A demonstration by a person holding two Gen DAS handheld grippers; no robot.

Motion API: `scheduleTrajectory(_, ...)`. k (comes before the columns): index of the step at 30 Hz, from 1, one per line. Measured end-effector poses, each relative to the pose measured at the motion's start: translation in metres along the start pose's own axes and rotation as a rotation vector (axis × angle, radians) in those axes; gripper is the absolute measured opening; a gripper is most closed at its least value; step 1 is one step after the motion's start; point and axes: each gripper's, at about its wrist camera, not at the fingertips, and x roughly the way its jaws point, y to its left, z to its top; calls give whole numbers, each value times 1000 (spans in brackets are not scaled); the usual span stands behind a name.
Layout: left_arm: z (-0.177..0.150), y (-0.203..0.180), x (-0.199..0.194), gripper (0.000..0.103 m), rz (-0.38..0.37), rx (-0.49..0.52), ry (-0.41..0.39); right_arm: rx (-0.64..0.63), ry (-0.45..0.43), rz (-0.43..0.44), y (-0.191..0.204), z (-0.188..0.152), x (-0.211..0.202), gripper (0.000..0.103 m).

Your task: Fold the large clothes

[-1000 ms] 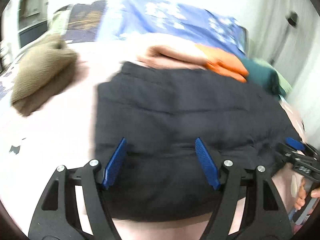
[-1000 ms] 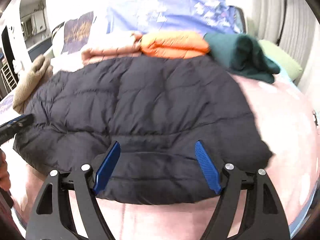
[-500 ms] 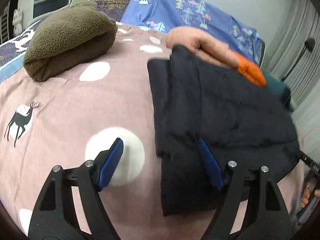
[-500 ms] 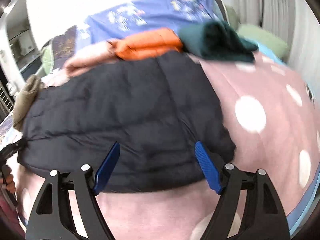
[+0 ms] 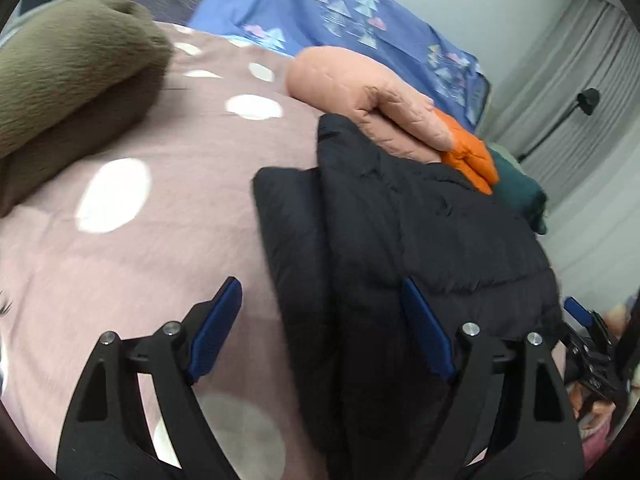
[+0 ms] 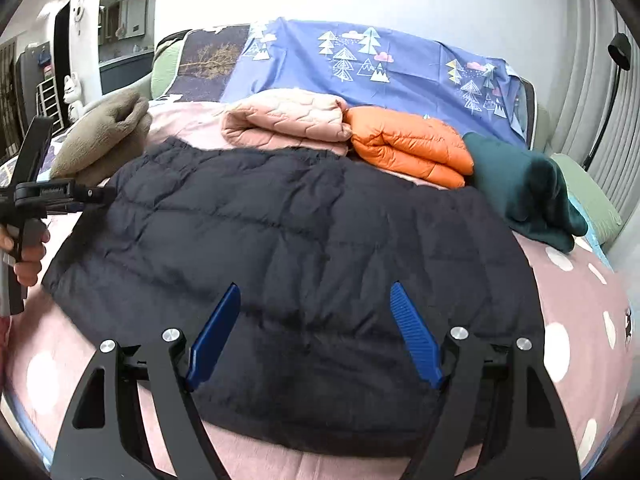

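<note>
A large dark navy quilted jacket (image 6: 304, 248) lies spread flat on the pink spotted bed, folded in on itself. In the left wrist view the jacket (image 5: 400, 240) shows its left edge with a folded flap. My left gripper (image 5: 320, 292) is open, low over that left edge; one finger is over the bedspread, the other over the jacket. It also shows in the right wrist view (image 6: 92, 194) at the jacket's left side. My right gripper (image 6: 316, 296) is open and empty above the jacket's near edge. It also appears at the far right of the left wrist view (image 5: 588, 332).
Folded clothes lie along the far side: a brown fleece (image 6: 108, 132), a peach quilted jacket (image 6: 288, 120), an orange puffer (image 6: 408, 144) and a dark green garment (image 6: 524, 192). A blue tree-print sheet (image 6: 380, 60) covers the headboard. Curtains (image 5: 580, 80) hang at the right.
My left gripper has swung to the jacket's left edge and moved closer and lower over it. My right gripper has pulled back to centre over the jacket's near edge. Both stay open.
</note>
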Motion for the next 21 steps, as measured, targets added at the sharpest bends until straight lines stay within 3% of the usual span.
scheduleTrajectory(4,8,6,23,84,-52,-12,50,108,-20,10,-17,31,23,76)
scheduleTrajectory(7,8,5,32,85,-66,5,34,160,-9,48,-24,49,52,63)
scheduleTrajectory(10,3,5,34,84,-84,26,4,174,71,67,-26,49,93,48)
scheduleTrajectory(12,2,9,33,81,-95,21,-5,129,124,67,-22,31,128,49)
scheduleTrajectory(16,-1,7,36,43,-185,37,26,111,100,71,-19,22,137,49)
scheduleTrajectory(19,1,-4,30,25,-200,71,16,137,98,101,-24,20,139,49)
scheduleTrajectory(21,5,-18,18,23,-183,112,-3,138,96,103,-23,19,139,49)
